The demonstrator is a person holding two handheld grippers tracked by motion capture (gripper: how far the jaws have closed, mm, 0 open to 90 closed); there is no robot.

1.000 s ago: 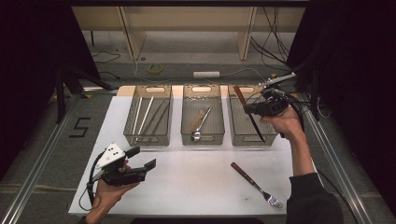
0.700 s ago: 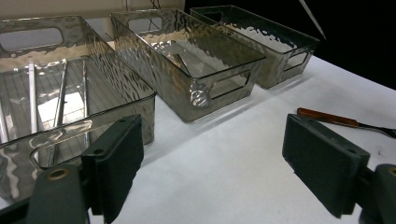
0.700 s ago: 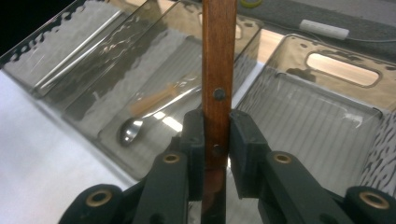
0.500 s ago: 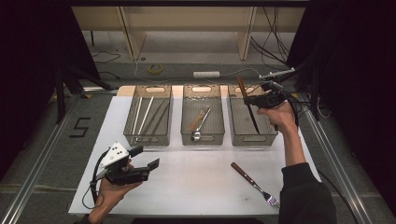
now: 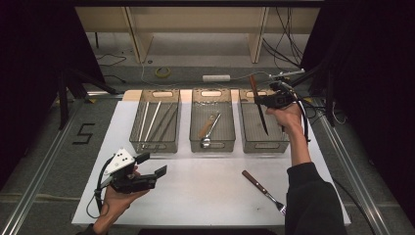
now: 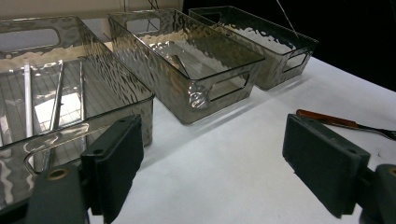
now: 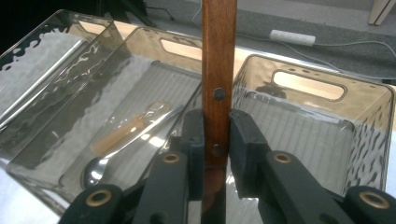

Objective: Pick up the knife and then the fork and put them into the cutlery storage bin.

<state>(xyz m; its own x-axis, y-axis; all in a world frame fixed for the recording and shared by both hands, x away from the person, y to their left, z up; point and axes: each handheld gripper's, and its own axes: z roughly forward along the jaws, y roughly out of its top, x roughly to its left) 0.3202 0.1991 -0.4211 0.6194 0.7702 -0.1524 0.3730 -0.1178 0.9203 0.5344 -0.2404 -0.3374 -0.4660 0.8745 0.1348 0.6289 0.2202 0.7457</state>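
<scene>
A wooden-handled knife (image 5: 258, 103) hangs blade-down over the right bin (image 5: 264, 144), clamped at its handle by the right gripper (image 5: 264, 100).

To place it well, lower it until the tip nears the bin floor, lay it flat lengthwise, then release. The left gripper (image 5: 149, 166) waits wide open over the near-left worktop (image 5: 205, 196); a fork (image 5: 264, 192) lies near right.

Grey floor (image 5: 44, 147), black curtains (image 5: 29, 73)
</scene>
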